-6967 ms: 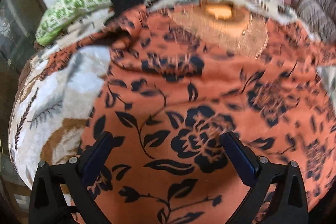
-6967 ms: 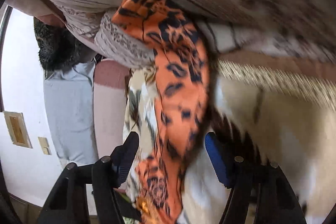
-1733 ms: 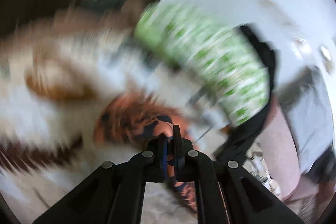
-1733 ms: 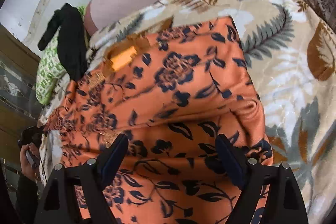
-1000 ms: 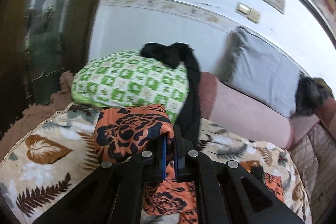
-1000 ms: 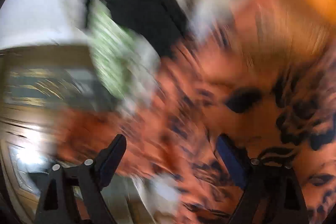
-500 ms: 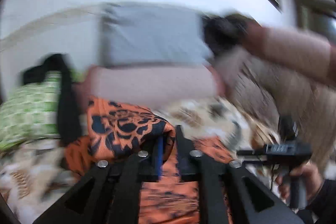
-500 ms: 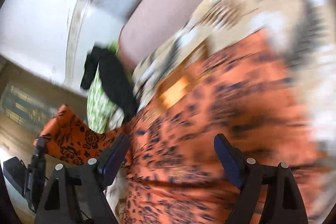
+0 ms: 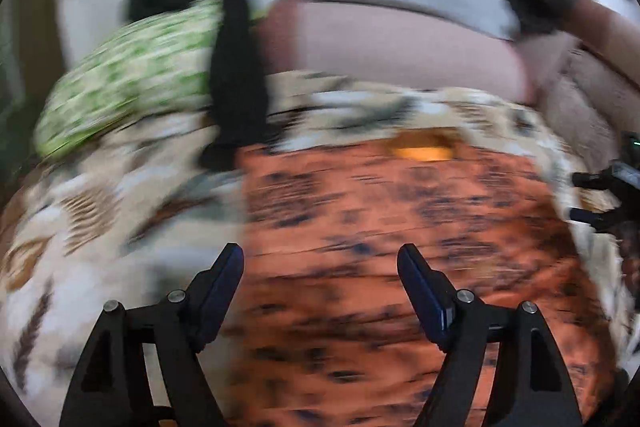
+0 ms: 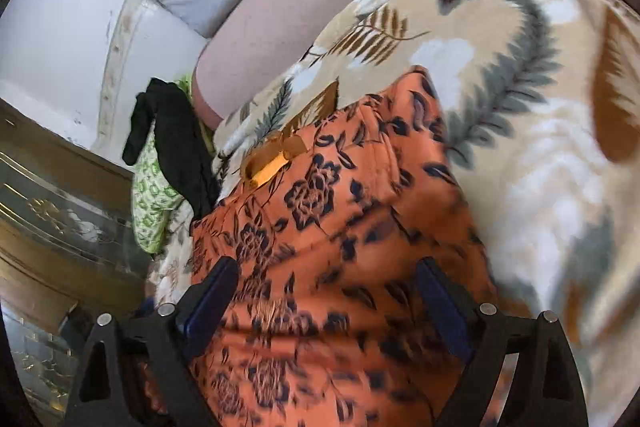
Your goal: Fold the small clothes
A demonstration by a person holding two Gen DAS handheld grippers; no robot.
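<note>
We have the orange flowered garment [image 10: 332, 267] lying spread on the leaf-patterned blanket [image 10: 520, 131] of the bed, directly under and ahead of both tools. The left tool [image 9: 320, 291] is opening at this moment, its jaws already wide, and nothing is between them; the cloth lies below, not gripped. The right tool [image 10: 326, 301] is also opening a little more, nearly at its widest, and it holds nothing; the garment passes beneath its jaws.

We judge that one fold is just laid down and we are between grips. The next move calls for choosing a new edge or corner of the garment, bringing a tool down to it with the jaws on both sides of the cloth, and closing only then, so that one layer or the whole fold is taken as wanted.

The left wrist view is strongly blurred, so the pattern is only streaks there, but it shows the other tool at its far right edge and the garment's straight left border. The right wrist view is sharper: we see the flowers, the yellow label [image 10: 266, 171] at the far end, and beyond it, to the left, the green pillow [image 10: 150, 211] with a black cloth [image 10: 180, 147] over it.
</note>
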